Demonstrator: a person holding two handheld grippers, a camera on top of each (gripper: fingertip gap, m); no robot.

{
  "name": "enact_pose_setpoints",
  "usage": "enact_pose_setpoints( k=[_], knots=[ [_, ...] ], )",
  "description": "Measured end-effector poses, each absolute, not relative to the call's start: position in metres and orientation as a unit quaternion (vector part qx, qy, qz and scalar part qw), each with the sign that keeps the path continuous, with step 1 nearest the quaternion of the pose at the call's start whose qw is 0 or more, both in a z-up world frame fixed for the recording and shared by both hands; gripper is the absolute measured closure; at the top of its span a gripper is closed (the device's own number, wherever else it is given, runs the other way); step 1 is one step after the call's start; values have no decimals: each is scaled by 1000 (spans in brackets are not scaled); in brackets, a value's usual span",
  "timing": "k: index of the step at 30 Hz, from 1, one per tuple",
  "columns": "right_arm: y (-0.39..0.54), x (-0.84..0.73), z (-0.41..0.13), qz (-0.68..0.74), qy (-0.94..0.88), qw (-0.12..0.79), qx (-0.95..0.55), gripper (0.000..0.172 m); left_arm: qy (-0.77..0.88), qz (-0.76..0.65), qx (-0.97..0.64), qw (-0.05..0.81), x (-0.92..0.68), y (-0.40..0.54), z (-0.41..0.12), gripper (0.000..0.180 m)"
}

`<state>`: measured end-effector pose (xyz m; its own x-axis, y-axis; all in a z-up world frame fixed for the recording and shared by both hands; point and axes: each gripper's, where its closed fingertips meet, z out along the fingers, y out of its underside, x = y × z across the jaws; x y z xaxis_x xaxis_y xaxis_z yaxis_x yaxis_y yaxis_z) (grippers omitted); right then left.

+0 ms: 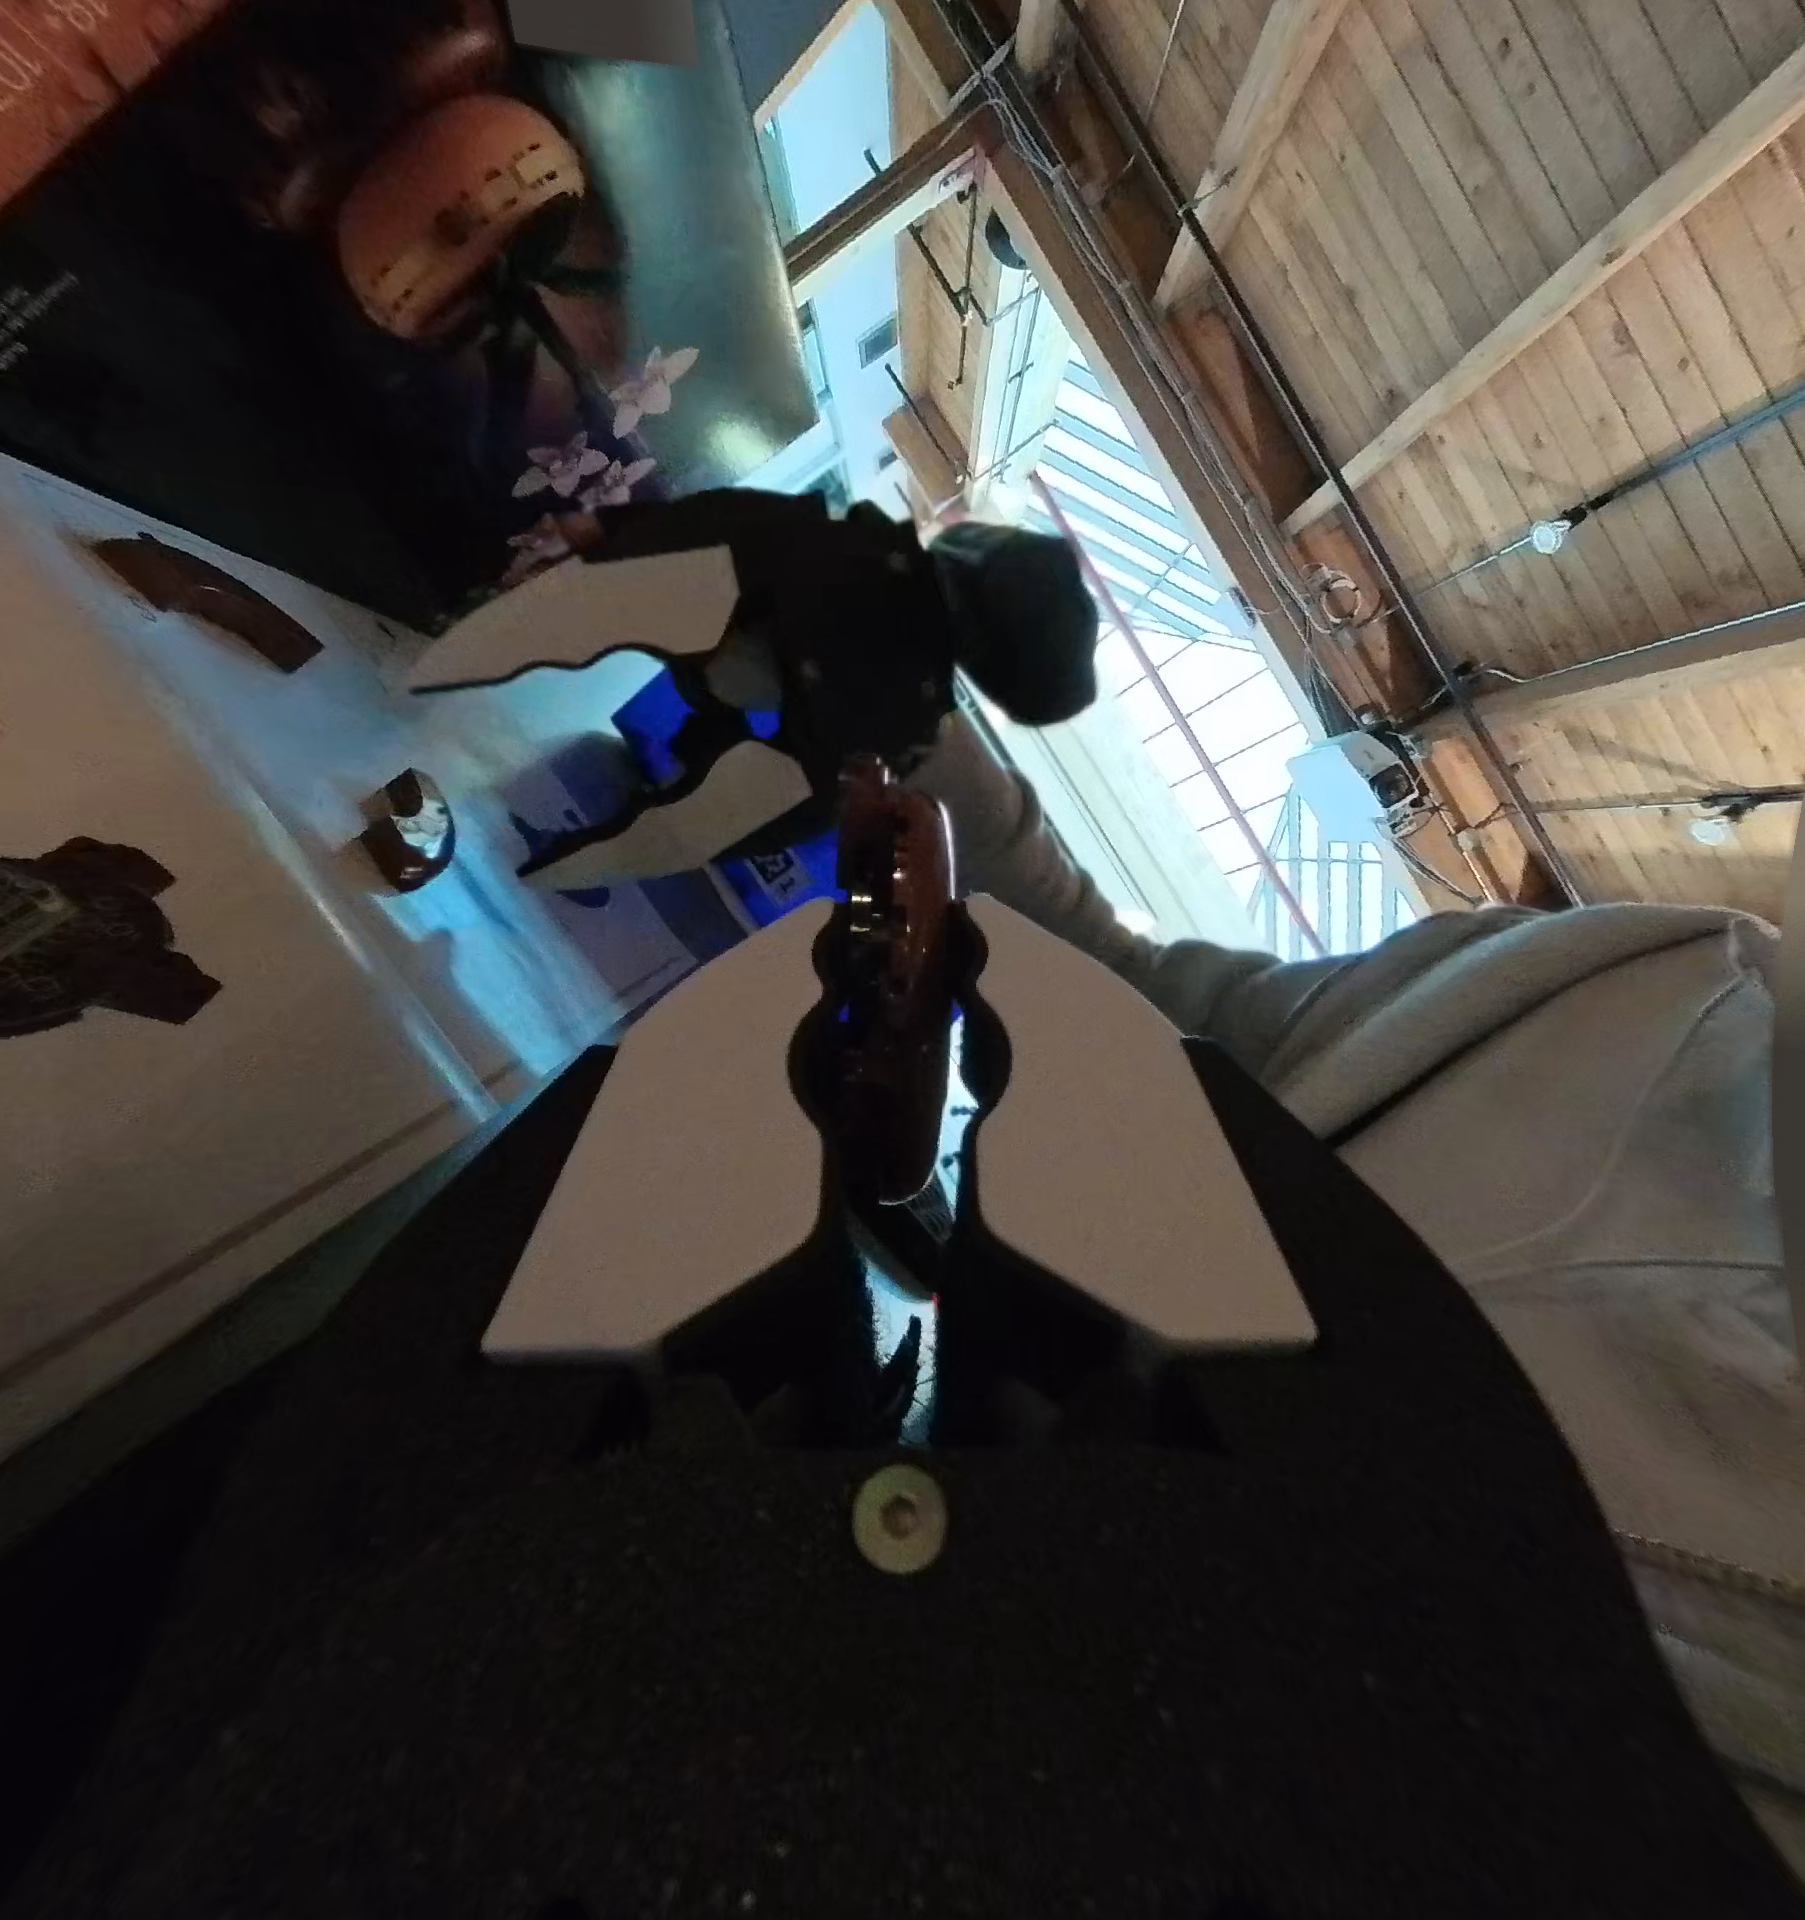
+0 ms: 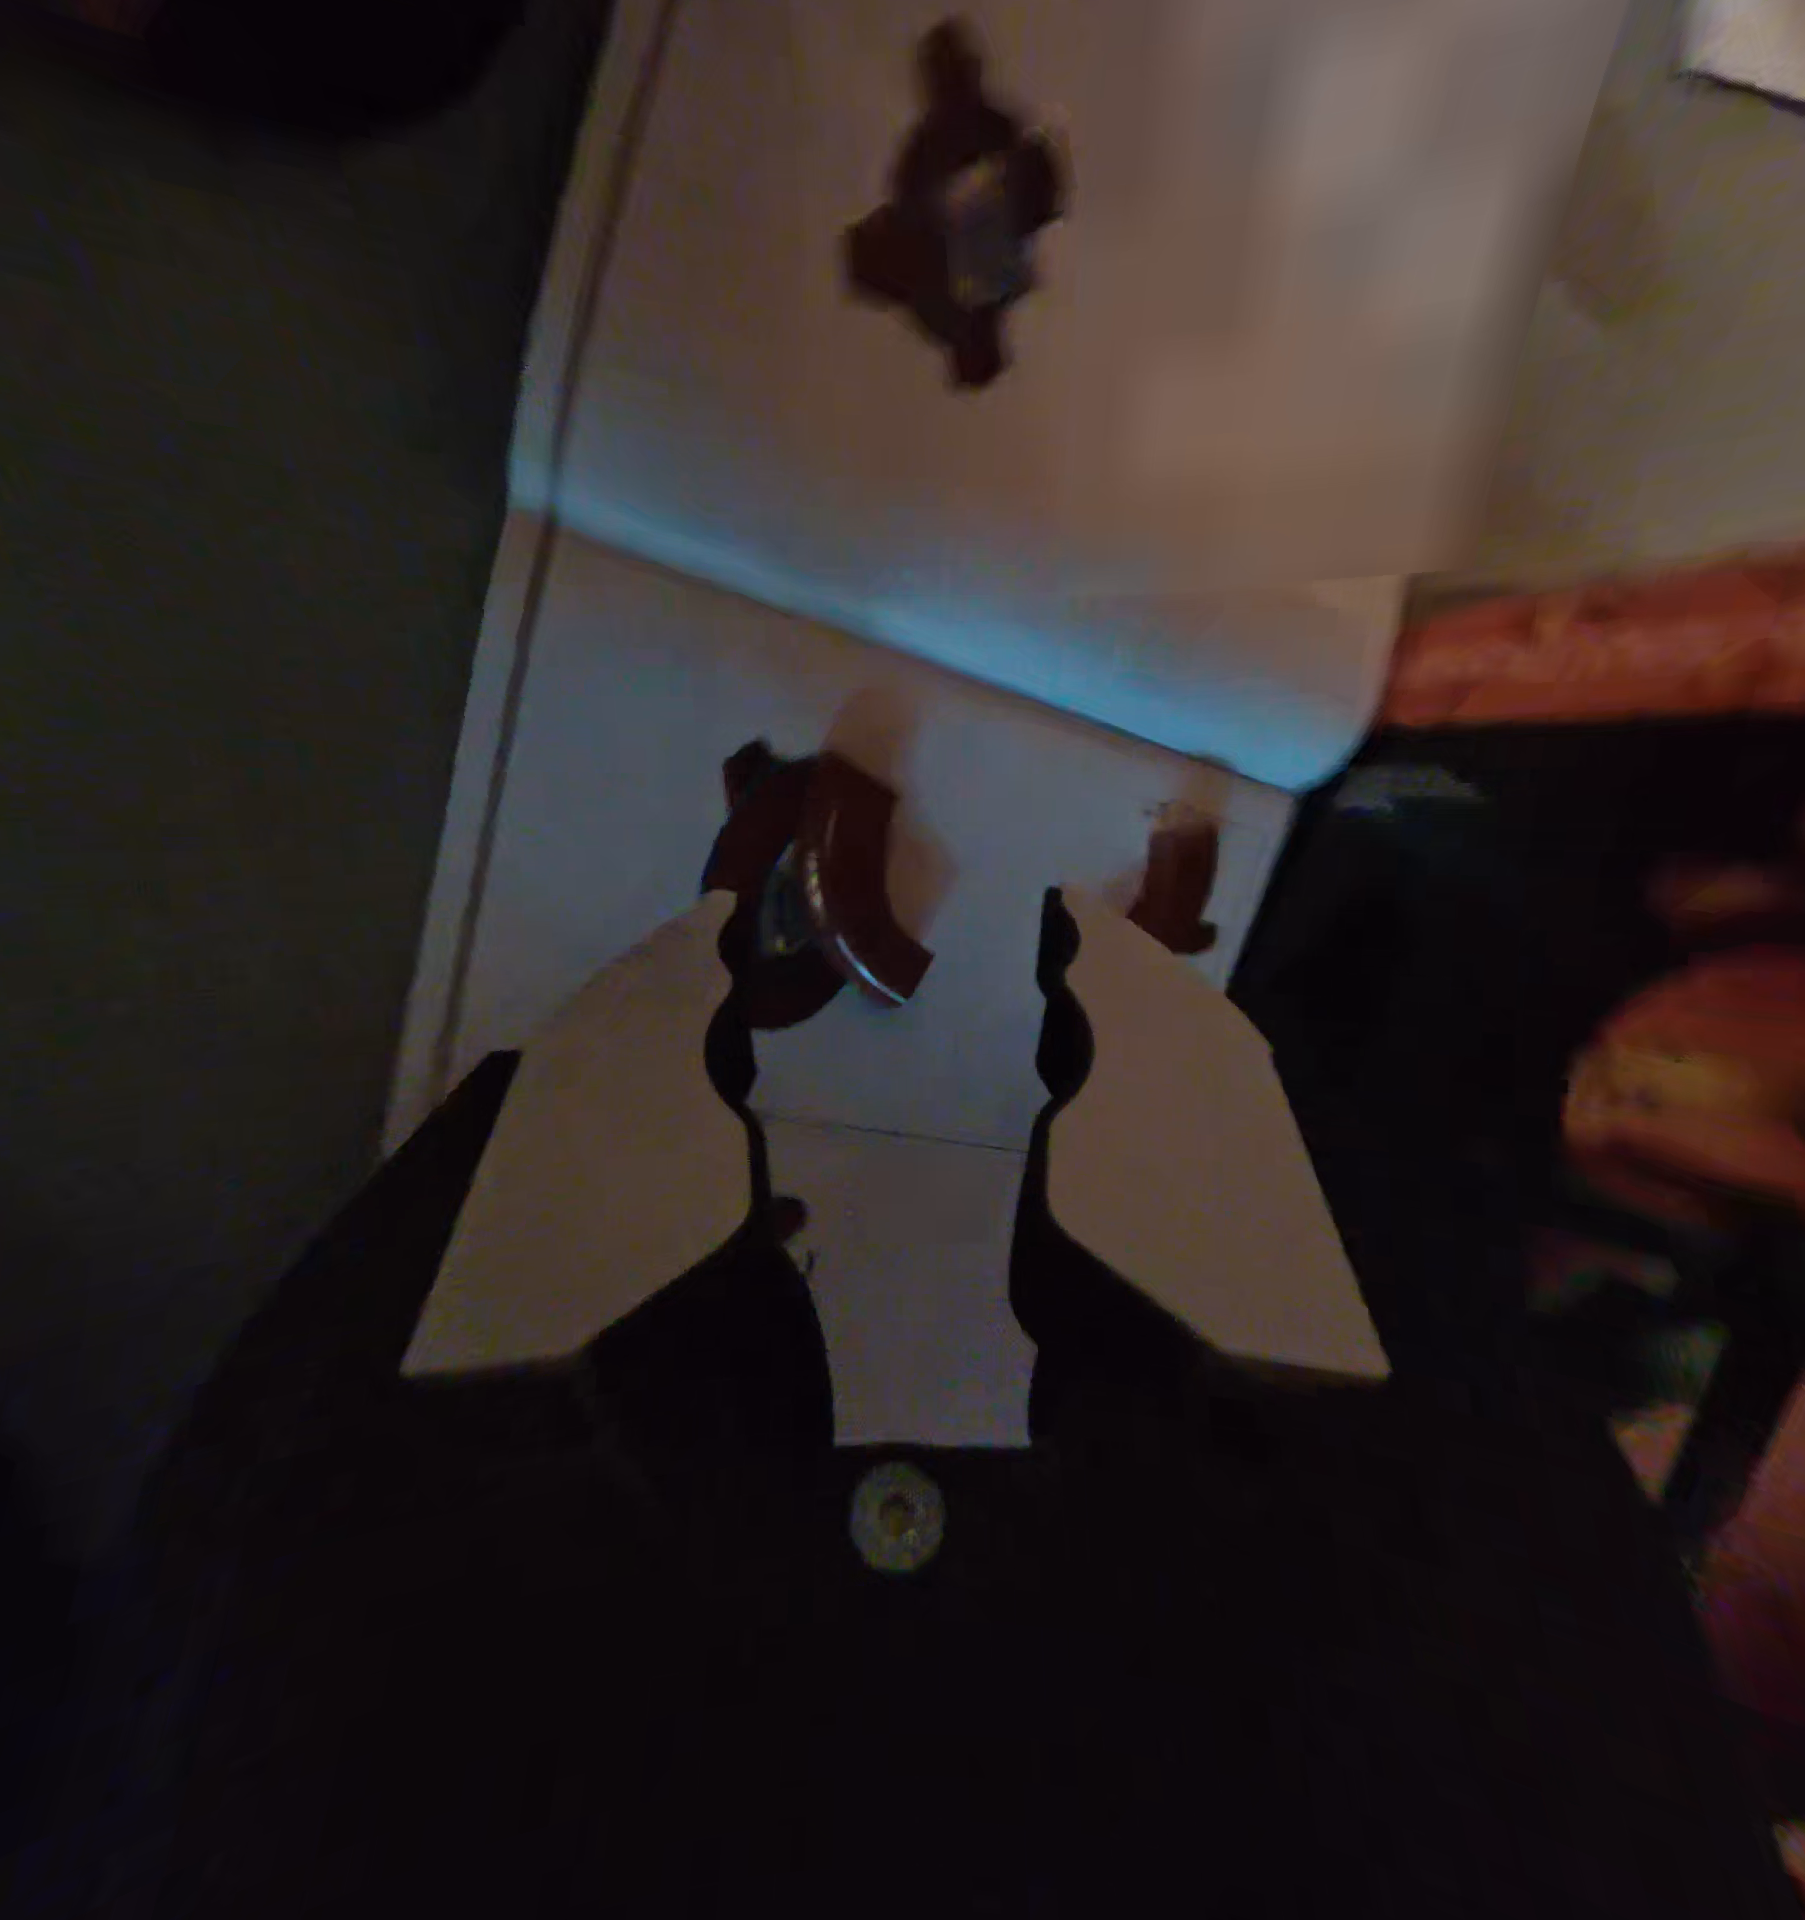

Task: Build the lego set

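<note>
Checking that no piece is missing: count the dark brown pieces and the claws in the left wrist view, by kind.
Dark brown pieces on the white surface: 3
Dark brown piece clamped in the left claw: 1
Claws, counting the open right claw: 2
Total: 6

Left wrist view: bright daylight floods through the window point(image 1: 1137, 644) at one o'clock, blowing out the panes and silhouetting nearer objects; fisheye bending warps the edges. Right wrist view: dim, underexposed, motion-blurred throughout, a cyan glow crossing centre.
</note>
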<state>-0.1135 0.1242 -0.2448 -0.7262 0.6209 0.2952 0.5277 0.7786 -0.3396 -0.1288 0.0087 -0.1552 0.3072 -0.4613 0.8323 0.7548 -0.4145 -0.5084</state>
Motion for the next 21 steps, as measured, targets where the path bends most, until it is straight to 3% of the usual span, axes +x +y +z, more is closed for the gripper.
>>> enact_pose_setpoints(
  k=[2, 3, 6, 7, 8, 11, 17, 21],
  knots=[
    [139, -123, -226, 150, -822, 292, -466, 135, -120, -578, -610, 528, -129, 9, -155, 163],
    [146, -120, -222, 170, -760, 306, -548, 126, -120, -580, -608, 528, -129, 8, -154, 163],
    [137, -117, -217, 329, -549, 297, -709, 67, -124, -589, -598, 529, -132, 7, -153, 163],
    [132, -116, -220, 367, -484, 284, -742, 55, -124, -593, -594, 528, -132, 7, -152, 163],
    [130, -114, -228, 381, -436, 272, -769, 53, -125, -598, -591, 527, -133, 7, -151, 163],
    [130, -108, -251, 351, -378, 254, -818, 77, -123, -609, -583, 523, -133, 5, -150, 163],
    [125, -118, -270, 200, -458, 284, -818, 87, -116, -615, -580, 522, -132, 4, -149, 163],
    [117, -127, -269, 189, -538, 271, -775, 119, -117, -616, -577, 523, -133, 2, -148, 163]
  ],
)
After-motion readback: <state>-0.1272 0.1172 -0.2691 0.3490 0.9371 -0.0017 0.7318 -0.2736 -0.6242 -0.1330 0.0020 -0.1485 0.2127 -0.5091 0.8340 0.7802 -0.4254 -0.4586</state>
